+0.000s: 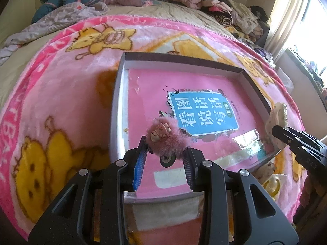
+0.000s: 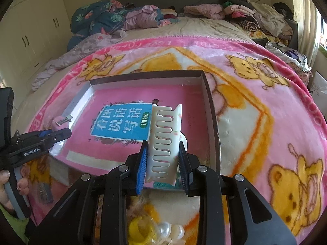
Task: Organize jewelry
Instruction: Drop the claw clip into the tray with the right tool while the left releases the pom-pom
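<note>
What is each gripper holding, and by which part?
Left gripper: fluffy pink hair clip, by its sides. Right gripper: white claw clip, across its lower sides.

Pink bear blanket (image 2: pixel 255 106), heaped clothes (image 2: pixel 255 14), cream wardrobe (image 2: pixel 30 30)

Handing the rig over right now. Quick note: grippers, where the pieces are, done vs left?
Left gripper: shut on a fluffy pink hair clip, held over the near left part of the shallow box.
Right gripper: shut on a white claw clip, over the box's near right side.
The box sits on the pink bear blanket, lined with a pink book; no piece is visibly lying loose in it.
Done: both clips picked up.
Left: set both down in the box. More pieces lie on the blanket in front of it, blurred.
</note>
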Demonstrator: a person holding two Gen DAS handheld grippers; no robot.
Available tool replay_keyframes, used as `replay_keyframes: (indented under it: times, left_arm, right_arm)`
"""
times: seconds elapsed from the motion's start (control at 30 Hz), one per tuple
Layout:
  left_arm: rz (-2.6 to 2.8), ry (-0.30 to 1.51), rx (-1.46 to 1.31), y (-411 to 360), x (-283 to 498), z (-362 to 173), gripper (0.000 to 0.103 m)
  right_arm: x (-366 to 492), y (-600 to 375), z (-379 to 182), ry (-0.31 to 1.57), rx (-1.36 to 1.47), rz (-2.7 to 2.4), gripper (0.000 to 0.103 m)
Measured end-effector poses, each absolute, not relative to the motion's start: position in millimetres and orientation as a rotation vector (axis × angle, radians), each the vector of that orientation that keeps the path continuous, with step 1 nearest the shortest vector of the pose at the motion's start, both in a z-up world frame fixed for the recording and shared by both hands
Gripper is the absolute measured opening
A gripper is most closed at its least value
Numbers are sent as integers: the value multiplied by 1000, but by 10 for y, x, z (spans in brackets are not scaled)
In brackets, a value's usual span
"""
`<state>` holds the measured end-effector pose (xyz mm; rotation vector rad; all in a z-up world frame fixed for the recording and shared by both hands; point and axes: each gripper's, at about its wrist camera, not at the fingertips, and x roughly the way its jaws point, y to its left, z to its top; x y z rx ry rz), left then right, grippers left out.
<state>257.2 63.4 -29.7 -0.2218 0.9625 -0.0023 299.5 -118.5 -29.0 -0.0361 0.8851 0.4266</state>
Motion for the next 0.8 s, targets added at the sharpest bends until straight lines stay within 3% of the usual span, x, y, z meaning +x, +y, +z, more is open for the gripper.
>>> replay_keyframes:
  times: [0.63,0.8]
  left_arm:
    - [-2,991,-221,576,2606,-409,29]
    - [0,986,-219,578,2589,-380,33]
  right_arm:
    - [3150,-1235,-594,951,-27,384,28]
    - [3089,-1296,-525,936,-12,381,39]
